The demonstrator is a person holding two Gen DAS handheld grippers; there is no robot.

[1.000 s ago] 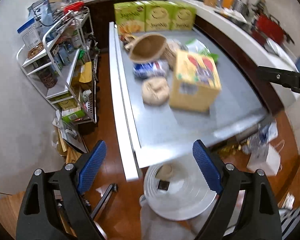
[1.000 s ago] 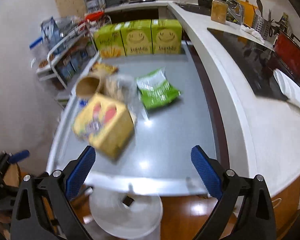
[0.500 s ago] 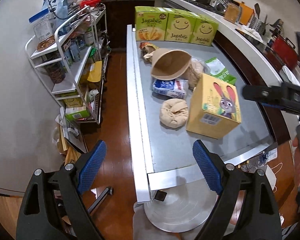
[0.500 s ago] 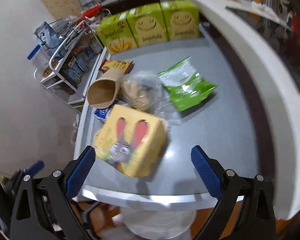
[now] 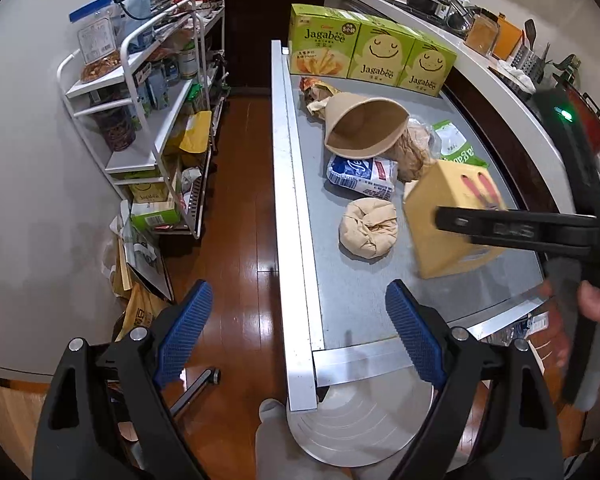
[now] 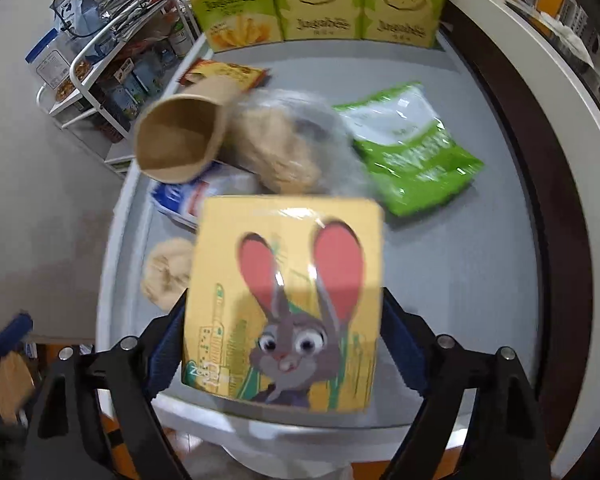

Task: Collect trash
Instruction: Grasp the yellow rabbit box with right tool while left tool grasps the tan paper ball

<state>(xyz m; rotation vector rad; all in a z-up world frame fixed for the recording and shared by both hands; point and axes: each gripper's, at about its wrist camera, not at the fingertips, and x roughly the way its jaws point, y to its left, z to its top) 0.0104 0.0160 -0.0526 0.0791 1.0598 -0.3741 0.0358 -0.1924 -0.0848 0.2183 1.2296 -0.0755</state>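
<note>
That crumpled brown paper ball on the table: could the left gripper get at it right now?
Probably yes. The left gripper is open and empty, and the crumpled paper ball lies ahead on bare table. The yellow rabbit box and right gripper sit beside it, not across the path.

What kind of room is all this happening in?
Most likely a home kitchen. A white counter curves along the right with jars and utensils, a wire rack on the left is packed with food, and the grey table holds snack boxes and wrappers.
</note>
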